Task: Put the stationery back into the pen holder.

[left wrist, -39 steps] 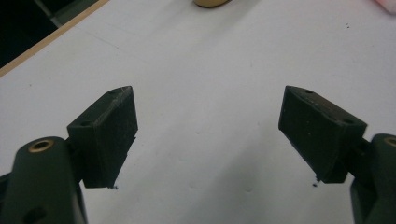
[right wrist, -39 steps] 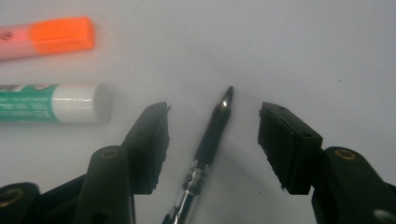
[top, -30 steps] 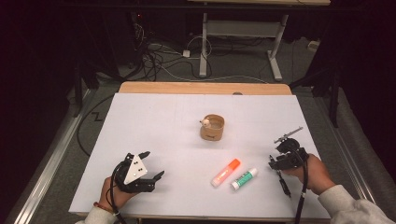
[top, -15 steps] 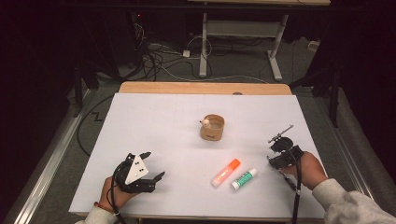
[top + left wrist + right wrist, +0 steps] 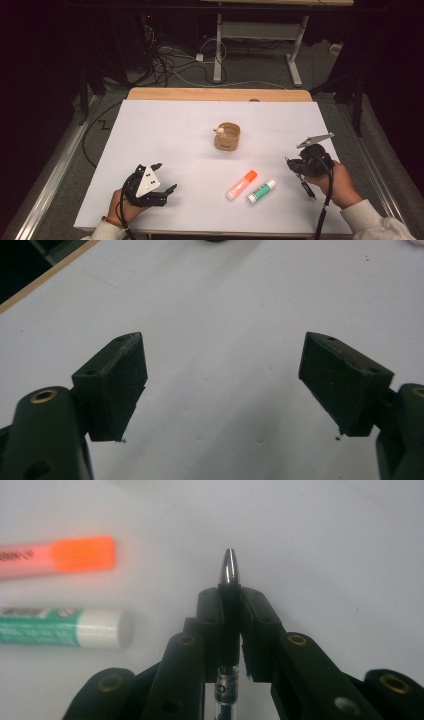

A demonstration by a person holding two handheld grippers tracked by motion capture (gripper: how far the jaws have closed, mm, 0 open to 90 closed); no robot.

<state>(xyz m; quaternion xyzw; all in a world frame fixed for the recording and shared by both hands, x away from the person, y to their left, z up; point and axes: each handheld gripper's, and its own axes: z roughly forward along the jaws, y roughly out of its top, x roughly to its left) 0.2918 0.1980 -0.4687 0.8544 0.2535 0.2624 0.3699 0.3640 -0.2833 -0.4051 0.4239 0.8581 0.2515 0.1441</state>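
Covering most of the table (image 5: 150,95), a white sheet (image 5: 165,135) carries everything. Near its middle stands a small wooden cup (image 5: 227,136). At the near left corner the left gripper (image 5: 162,177) rests in the person's hand, its jaws spread wide over bare sheet with nothing between them. At the near right the right gripper (image 5: 230,605) has just closed its jaws, and they now pinch a pen (image 5: 229,587) along its barrel. The pen's long axis runs in line with the jaws, its silver tip pointing out past their ends; in the high view its other end slants down toward the near edge. Left of it lie an orange marker (image 5: 241,184) and a green-and-white stick (image 5: 261,191), side by side and roughly parallel, both slanting up to the right.
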